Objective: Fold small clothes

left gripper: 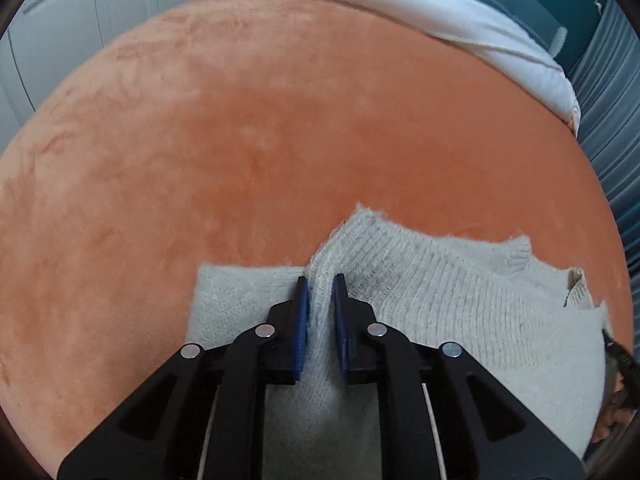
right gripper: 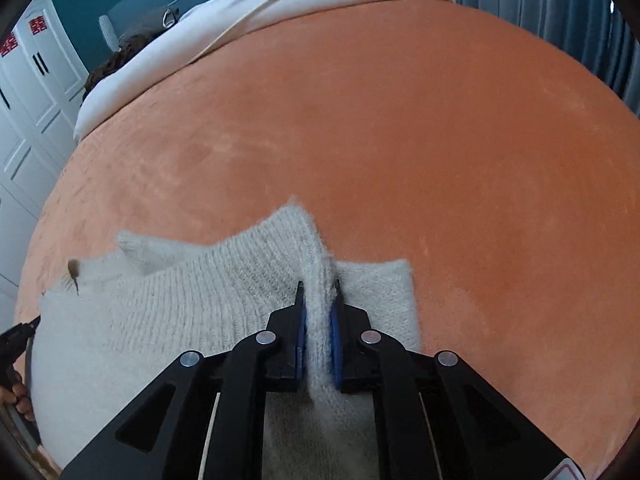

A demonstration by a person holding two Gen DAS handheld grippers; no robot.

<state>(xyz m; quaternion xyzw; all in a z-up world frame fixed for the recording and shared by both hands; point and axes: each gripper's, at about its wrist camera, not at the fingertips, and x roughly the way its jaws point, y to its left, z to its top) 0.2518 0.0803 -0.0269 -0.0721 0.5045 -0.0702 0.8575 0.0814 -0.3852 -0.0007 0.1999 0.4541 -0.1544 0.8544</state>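
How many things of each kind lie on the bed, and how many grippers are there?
Knitted garment: 1
Orange blanket: 1
White duvet: 1
Grippers, left gripper and right gripper: 2
Total: 5

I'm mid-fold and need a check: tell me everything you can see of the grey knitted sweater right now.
The sweater is pale grey, fuzzy knit with a ribbed band along its far edge. It lies mostly flat on the orange plush blanket, with uneven far corners sticking up. The left gripper pinches a raised ridge of knit between its blue pads; the right gripper pinches a similar ridge at the other end. A flatter, smoother panel lies outside each pinch. Nothing else touches it in view.
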